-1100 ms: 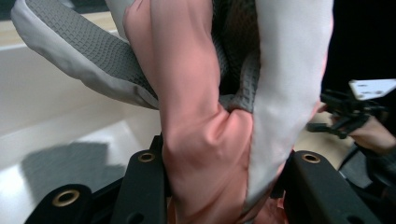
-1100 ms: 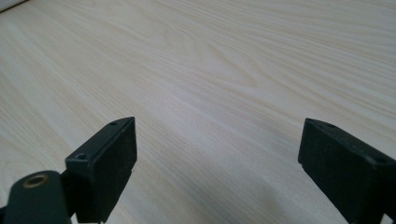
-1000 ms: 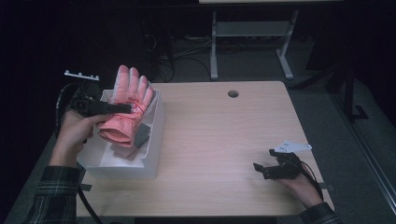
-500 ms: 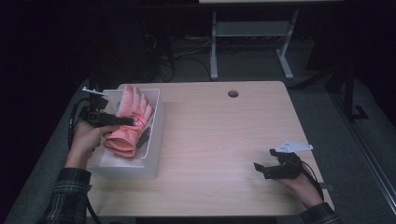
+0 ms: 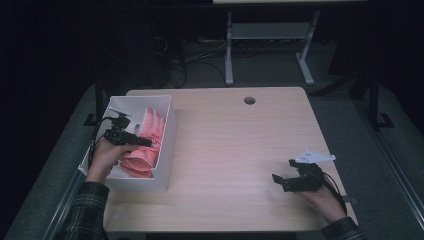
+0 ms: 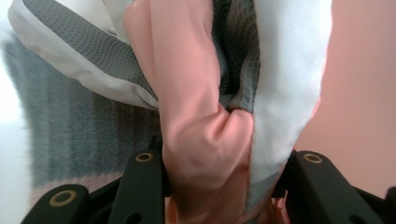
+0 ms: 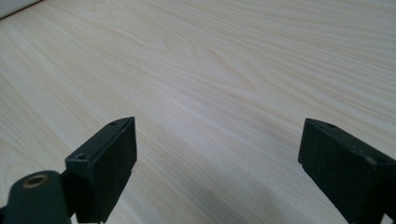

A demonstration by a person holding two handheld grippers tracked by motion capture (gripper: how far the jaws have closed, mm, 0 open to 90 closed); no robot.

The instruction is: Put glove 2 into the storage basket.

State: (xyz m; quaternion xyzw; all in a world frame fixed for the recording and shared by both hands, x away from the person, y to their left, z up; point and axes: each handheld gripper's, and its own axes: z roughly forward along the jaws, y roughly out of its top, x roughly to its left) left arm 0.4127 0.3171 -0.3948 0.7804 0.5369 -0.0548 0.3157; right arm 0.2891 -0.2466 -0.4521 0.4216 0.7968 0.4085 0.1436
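My left gripper [image 5: 142, 142] lowered pink glove [image 5: 146, 145] from above white bin [image 5: 167, 131] into it, jaws clamped on fabric; release next; right gripper [image 5: 281, 180] idle, jaws apart.

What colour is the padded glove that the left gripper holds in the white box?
Salmon pink glove, with white and grey textured panels; the left gripper view shows it best.
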